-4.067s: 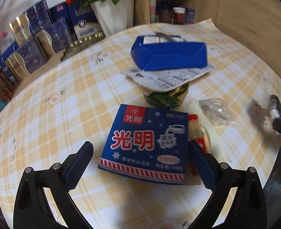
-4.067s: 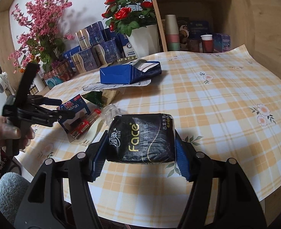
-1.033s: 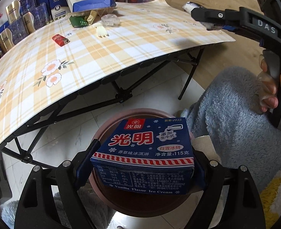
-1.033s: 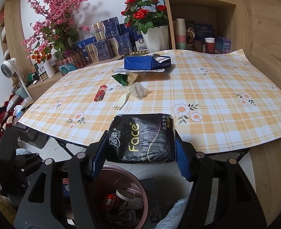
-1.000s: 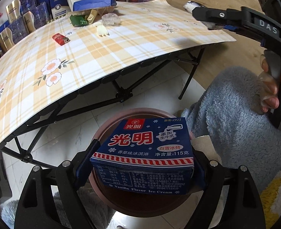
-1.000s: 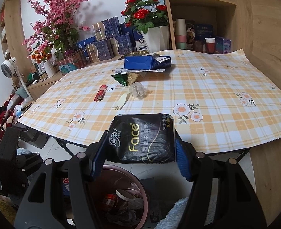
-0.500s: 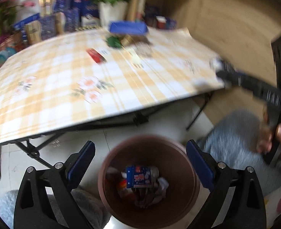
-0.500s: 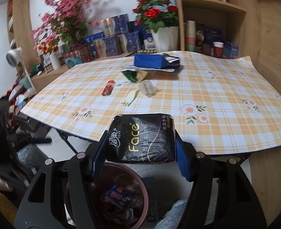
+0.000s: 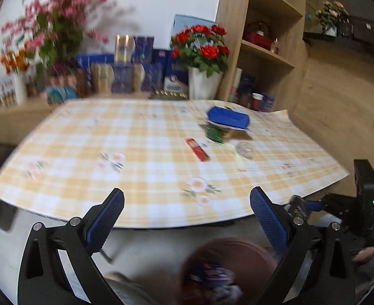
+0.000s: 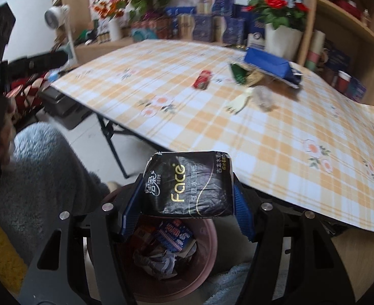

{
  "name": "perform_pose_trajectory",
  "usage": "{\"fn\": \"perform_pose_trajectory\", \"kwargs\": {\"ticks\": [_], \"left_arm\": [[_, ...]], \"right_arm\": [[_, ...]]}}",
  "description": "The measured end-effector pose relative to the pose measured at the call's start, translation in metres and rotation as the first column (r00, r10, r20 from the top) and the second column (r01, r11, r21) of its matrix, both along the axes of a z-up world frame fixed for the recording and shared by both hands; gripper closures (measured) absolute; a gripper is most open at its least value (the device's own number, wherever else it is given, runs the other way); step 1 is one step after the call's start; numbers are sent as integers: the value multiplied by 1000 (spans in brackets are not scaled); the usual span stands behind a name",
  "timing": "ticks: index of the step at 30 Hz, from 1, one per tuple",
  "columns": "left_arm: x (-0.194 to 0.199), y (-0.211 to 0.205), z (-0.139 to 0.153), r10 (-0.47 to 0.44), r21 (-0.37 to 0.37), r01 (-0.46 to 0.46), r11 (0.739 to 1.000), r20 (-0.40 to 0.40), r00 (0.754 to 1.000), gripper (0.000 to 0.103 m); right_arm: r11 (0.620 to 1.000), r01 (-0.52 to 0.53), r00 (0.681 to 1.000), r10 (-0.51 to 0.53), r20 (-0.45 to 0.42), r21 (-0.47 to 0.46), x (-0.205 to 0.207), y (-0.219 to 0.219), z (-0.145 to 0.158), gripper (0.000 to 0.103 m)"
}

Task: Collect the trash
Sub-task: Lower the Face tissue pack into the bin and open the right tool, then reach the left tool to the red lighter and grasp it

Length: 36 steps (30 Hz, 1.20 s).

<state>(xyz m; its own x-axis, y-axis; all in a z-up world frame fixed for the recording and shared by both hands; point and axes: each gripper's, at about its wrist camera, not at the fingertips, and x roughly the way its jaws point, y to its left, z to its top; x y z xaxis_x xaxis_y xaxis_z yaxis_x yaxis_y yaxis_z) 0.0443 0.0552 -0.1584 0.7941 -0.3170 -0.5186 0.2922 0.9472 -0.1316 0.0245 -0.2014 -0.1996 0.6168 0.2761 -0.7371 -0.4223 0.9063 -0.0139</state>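
Our right gripper (image 10: pixel 187 204) is clamped on the black soft tissue pack w/ gold "Face" lettering (image 10: pixel 188 184), hanging right over the round pinkish-brown plastic trash bin (image 10: pixel 207 261) on the floor, just off the counter (image 10: pixel 276 137) edge. Our left gripper (image 9: pixel 187 214) is empty, jaws opening, nothing btwn them. The blue ice-cream carton (image 10: pixel 174 233) lies in the bin already.

Risk, as we judge it: the pack sits toward the bin's far rim, so letting go too early could bounce it onto the floor. A red lighter (image 10: pixel 202 78), a green foil wrapper (image 10: pixel 237 73) etc. remain on the counter.
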Motion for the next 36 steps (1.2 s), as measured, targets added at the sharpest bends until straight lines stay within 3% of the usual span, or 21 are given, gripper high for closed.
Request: {"fn": "perform_pose_trajectory", "kwargs": {"ticks": [2, 9, 17, 25, 36], "left_arm": [[0, 8, -4, 20, 16, -20, 1000, 8, 1000, 6], [1, 26, -18, 99, -41, -100, 994, -28, 995, 6], [4, 22, -24, 90, -34, -92, 995, -54, 994, 6], [5, 24, -26, 96, -42, -99, 994, -67, 993, 6], [6, 24, -27, 98, -38, -101, 994, -73, 992, 6]], "right_arm": [[1000, -16, 1000, 16, -19, -13, 2, 7, -4, 38], [996, -71, 995, 68, -67, -52, 4, 23, -16, 38], [992, -99, 992, 92, -82, -76, 3, 28, -20, 37], [992, -96, 994, 90, -68, -86, 3, 29, -20, 13], [991, -80, 995, 74, -60, -105, 3, 29, -20, 8]]}}
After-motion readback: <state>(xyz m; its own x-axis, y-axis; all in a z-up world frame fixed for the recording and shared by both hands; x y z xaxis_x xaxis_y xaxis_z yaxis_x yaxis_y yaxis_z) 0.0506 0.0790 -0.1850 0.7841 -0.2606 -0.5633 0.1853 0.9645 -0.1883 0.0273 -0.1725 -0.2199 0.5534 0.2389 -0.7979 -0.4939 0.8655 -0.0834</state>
